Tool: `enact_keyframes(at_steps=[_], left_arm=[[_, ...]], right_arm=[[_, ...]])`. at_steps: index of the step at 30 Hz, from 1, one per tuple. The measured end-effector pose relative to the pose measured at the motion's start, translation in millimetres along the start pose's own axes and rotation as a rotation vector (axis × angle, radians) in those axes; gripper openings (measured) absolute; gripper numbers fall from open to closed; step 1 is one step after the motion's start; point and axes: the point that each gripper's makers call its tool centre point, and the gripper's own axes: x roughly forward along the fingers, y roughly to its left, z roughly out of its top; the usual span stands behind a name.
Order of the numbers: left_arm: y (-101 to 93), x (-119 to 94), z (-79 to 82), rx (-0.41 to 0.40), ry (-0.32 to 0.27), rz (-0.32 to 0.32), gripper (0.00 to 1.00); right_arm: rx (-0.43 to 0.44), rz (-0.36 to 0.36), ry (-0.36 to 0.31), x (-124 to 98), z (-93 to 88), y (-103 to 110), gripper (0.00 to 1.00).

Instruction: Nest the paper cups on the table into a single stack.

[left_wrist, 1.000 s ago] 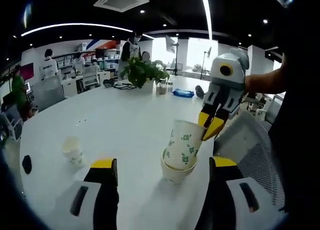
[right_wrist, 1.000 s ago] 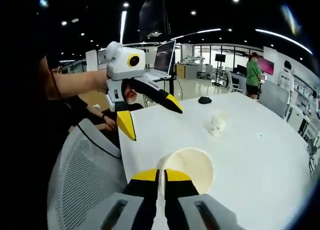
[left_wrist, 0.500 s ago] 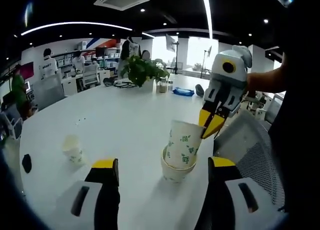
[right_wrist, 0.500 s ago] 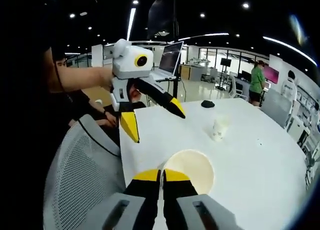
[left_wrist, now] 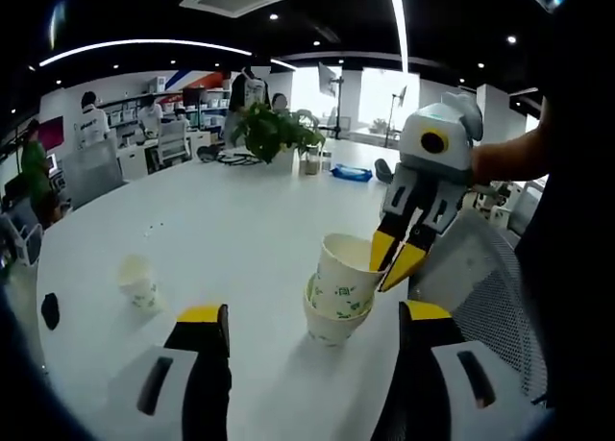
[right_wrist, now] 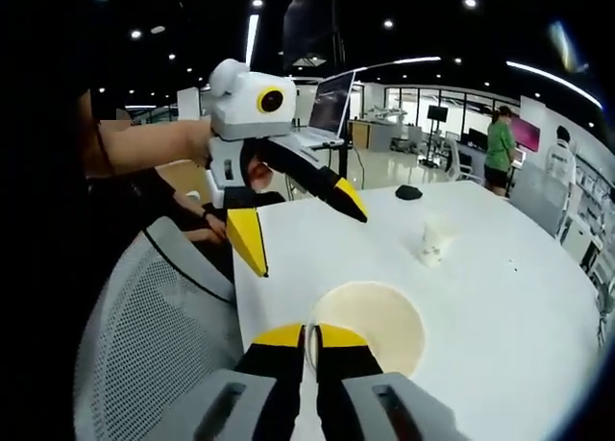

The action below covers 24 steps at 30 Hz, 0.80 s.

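A paper cup with green print [left_wrist: 338, 274] sits nested in another cup [left_wrist: 330, 324] on the white table [left_wrist: 221, 230], right in front of my left gripper [left_wrist: 315, 316], whose jaws stand open and hold nothing. My right gripper [left_wrist: 392, 261] reaches in from the right and is shut on the near rim of that upper cup. From the right gripper view I look down into the cup's mouth [right_wrist: 377, 316], my right gripper [right_wrist: 309, 336] pinching its rim. The left gripper [right_wrist: 298, 220] hovers open beyond it. A single small cup [left_wrist: 139, 283] [right_wrist: 434, 241] stands apart on the table.
A grey mesh chair [left_wrist: 471, 268] [right_wrist: 154, 335] stands at the table edge beside the stack. A small black object [left_wrist: 50, 311] [right_wrist: 409, 192] lies near the lone cup. A potted plant [left_wrist: 274, 134] is at the far side. People stand in the office behind.
The printed cup held by my right gripper has come down deeper into the lower cup and stands less tilted. The left gripper stays open in place.
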Motion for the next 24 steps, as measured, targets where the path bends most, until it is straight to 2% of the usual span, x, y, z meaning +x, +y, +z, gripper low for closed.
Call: enact_keyframes(at_steps=[18, 24], left_arm=[[2.5, -1.7, -4.4, -0.004, 0.009, 0.002, 0.7], [2.8, -4.3, -6.2, -0.008, 0.014, 0.007, 0.69]], right_arm=[[0.044, 0.026, 0.023, 16.5, -11.6, 0.1, 0.01], [0.081, 0.037, 0.009, 22.6, -10.0, -1.6, 0.02]])
